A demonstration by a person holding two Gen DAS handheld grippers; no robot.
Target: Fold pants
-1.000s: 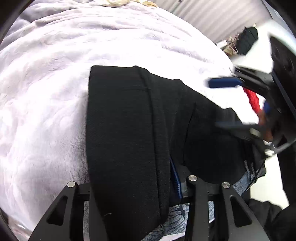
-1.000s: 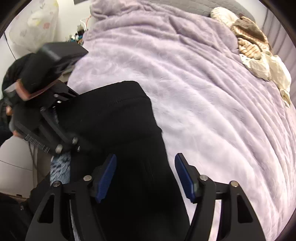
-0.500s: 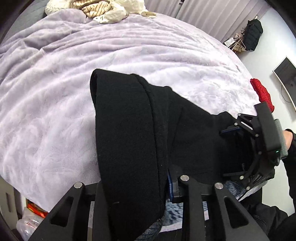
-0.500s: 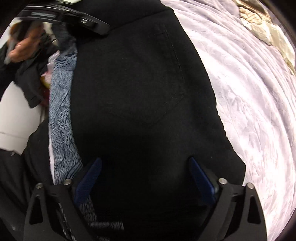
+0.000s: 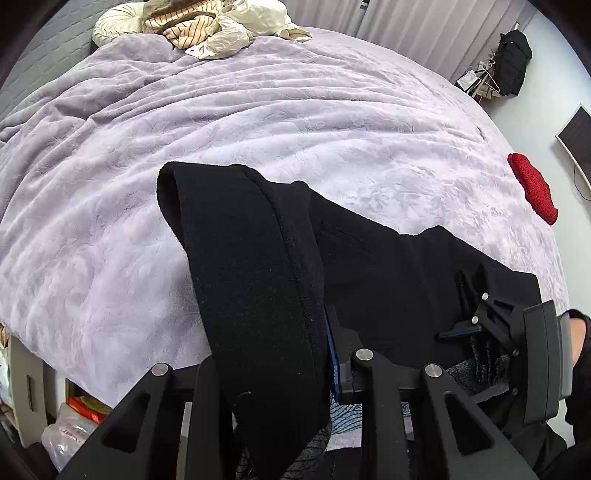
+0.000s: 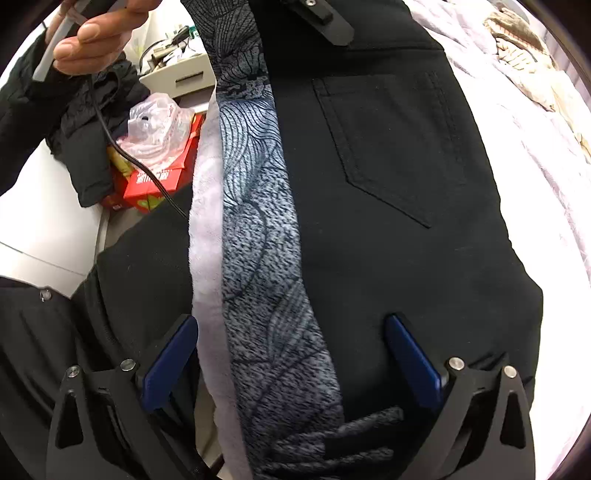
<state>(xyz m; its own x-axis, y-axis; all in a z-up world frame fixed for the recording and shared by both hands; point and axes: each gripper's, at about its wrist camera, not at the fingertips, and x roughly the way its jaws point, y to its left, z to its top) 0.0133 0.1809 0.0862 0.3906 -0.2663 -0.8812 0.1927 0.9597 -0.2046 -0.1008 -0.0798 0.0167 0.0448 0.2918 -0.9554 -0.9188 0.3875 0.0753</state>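
Lilac plush bedspread (image 5: 258, 122) is spread across the whole bed ahead of both grippers, its near edge falling away just below the left gripper. Black pants (image 5: 369, 266) are laid on it at that near edge, directly ahead of and beneath both grippers; a back pocket (image 6: 388, 147) is seen ahead of the right gripper, between its fingers and a little beyond them. One thick folded band of the pants is lifted off the bed and is clamped in the left gripper (image 5: 280, 369), whose jaws are drawn nearly together on the cloth, a blue pad showing at the band's right side. A grey patterned knit garment (image 6: 266, 258) is laid under the pants at the bed's edge, running ahead from between the right gripper's fingers, nearer the left one. The right gripper (image 6: 291, 354) is held above the pants with its jaws still opening and wide apart, the blue pads touching no cloth. Beyond the left gripper, at the far end of the bed, a heap of pale and striped clothes (image 5: 207, 26) is piled. To its right, a red knitted item (image 5: 533, 190) is lying on the bedspread.
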